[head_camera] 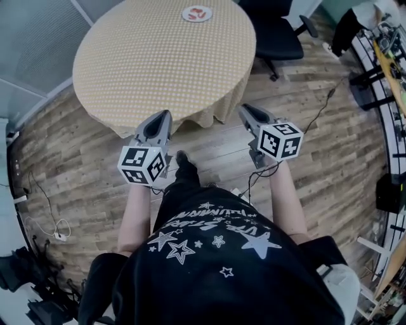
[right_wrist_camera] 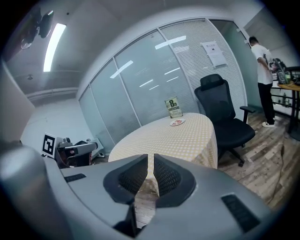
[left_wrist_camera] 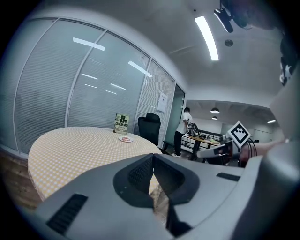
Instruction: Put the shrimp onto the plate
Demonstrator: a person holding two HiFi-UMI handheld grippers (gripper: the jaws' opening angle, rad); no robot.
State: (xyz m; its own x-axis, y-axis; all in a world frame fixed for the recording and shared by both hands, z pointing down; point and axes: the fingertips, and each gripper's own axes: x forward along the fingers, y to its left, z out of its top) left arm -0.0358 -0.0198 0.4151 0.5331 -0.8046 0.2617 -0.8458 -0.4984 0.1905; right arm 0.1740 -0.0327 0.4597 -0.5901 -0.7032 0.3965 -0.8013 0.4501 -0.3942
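A small white plate point(head_camera: 197, 13) sits at the far edge of the round table point(head_camera: 158, 57) with the yellow checked cloth. Reddish pieces that look like shrimp point(head_camera: 199, 12) lie on it, too small to make out. The plate point(left_wrist_camera: 125, 138) is just as distant in the left gripper view, and the plate point(right_wrist_camera: 176, 122) shows in the right gripper view too. My left gripper point(head_camera: 166, 113) and right gripper point(head_camera: 243, 108) hover side by side at the table's near edge, above the wooden floor. Both the left gripper point(left_wrist_camera: 152, 156) and the right gripper point(right_wrist_camera: 150, 156) are shut and hold nothing.
A green card with a figure 8 point(left_wrist_camera: 122, 123) stands behind the plate. A black office chair point(head_camera: 276, 35) stands at the table's far right. A person point(right_wrist_camera: 261, 79) stands at a desk further off. Cables point(head_camera: 317, 117) trail over the floor.
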